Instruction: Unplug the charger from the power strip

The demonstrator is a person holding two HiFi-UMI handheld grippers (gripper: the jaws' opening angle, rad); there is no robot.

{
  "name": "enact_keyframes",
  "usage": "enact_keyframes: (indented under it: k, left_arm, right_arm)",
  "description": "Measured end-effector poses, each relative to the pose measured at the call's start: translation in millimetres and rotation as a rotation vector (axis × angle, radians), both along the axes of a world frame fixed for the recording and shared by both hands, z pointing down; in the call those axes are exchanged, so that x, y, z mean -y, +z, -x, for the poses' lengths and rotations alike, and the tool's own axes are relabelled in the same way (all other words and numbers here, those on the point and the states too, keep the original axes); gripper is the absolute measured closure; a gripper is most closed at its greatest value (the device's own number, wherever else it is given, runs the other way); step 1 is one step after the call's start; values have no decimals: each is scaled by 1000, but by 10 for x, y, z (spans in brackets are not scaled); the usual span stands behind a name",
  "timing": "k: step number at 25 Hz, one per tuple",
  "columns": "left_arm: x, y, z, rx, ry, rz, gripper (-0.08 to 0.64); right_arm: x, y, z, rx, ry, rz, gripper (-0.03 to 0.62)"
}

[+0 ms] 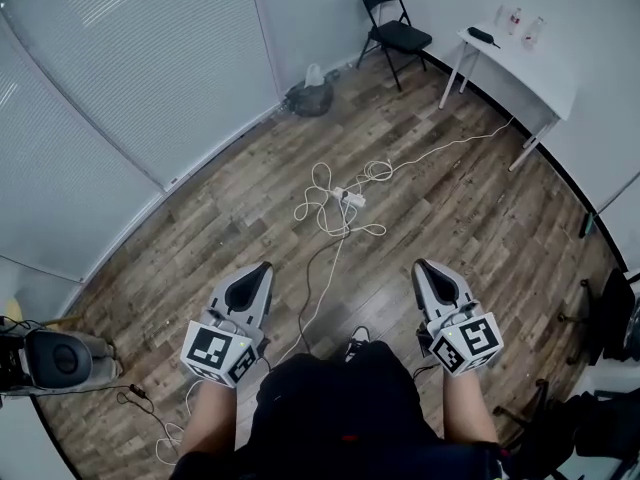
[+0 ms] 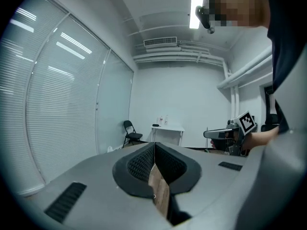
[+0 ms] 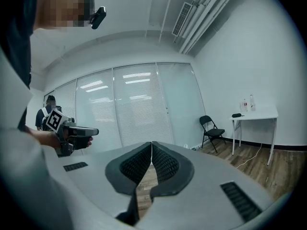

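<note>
Head view: power strip (image 1: 351,198) far off amid tangled white cable (image 1: 377,171), its plugs too small to tell; left tongs (image 1: 262,268) and right tongs (image 1: 422,266) pressed together, empty.

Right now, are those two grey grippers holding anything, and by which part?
Nothing: the grey left gripper and grey right gripper are both shut and empty. The white power strip lies apart from both.

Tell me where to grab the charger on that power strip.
Grip the charger by its body, coming from above: the power strip lies flat on the floor, so the plug likely pulls straight up. It is too small here to pick which sides to pinch.
</note>
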State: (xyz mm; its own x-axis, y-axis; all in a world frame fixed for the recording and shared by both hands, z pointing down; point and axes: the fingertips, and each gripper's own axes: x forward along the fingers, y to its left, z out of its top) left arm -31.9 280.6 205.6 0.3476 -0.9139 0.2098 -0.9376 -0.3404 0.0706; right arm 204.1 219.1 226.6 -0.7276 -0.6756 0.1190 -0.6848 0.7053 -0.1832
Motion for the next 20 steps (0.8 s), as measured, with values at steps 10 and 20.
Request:
enact_keyframes:
  k: [10, 20]
  left_arm:
    - [848, 135, -404, 23, -17, 32, 537]
    - [1992, 467, -38, -29, 53, 44, 537]
  right_arm:
    - [935, 231, -318, -3, -40, 52, 569]
    - [1857, 470, 14, -36, 26, 79, 569]
